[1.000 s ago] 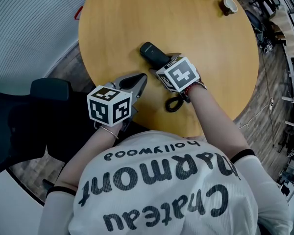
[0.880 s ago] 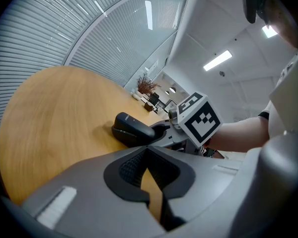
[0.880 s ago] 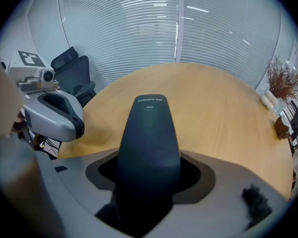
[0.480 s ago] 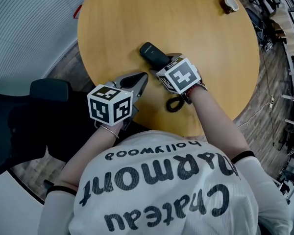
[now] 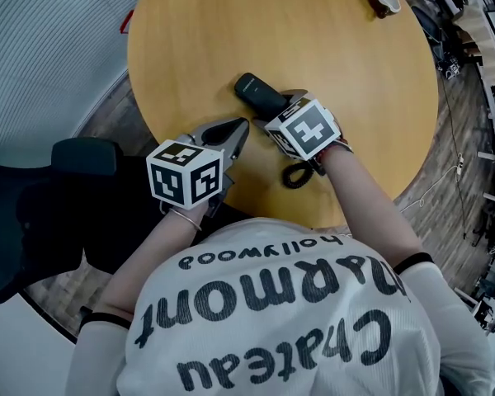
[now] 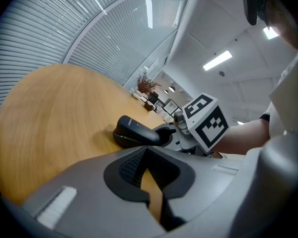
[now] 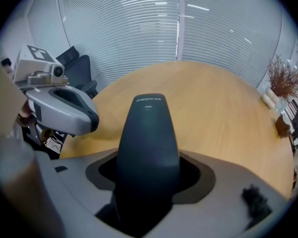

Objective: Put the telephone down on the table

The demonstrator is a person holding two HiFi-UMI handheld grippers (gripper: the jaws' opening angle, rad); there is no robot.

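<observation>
The black telephone handset (image 5: 256, 91) lies lengthwise on the round wooden table (image 5: 313, 31), its far end touching the top. My right gripper (image 5: 280, 112) is shut on its near half, and in the right gripper view the handset (image 7: 148, 128) fills the gap between the jaws. A black coiled cord (image 5: 295, 174) trails from under that hand. My left gripper (image 5: 236, 132) rests at the table's near edge, left of the handset and apart from it, shut with nothing held. The left gripper view shows the handset (image 6: 136, 131) flat on the wood.
A small cup (image 5: 385, 1) stands at the table's far right. A dark office chair (image 5: 82, 151) sits off the table's left side. White blinds (image 7: 139, 29) run behind the table. Wooden floor and cables lie to the right.
</observation>
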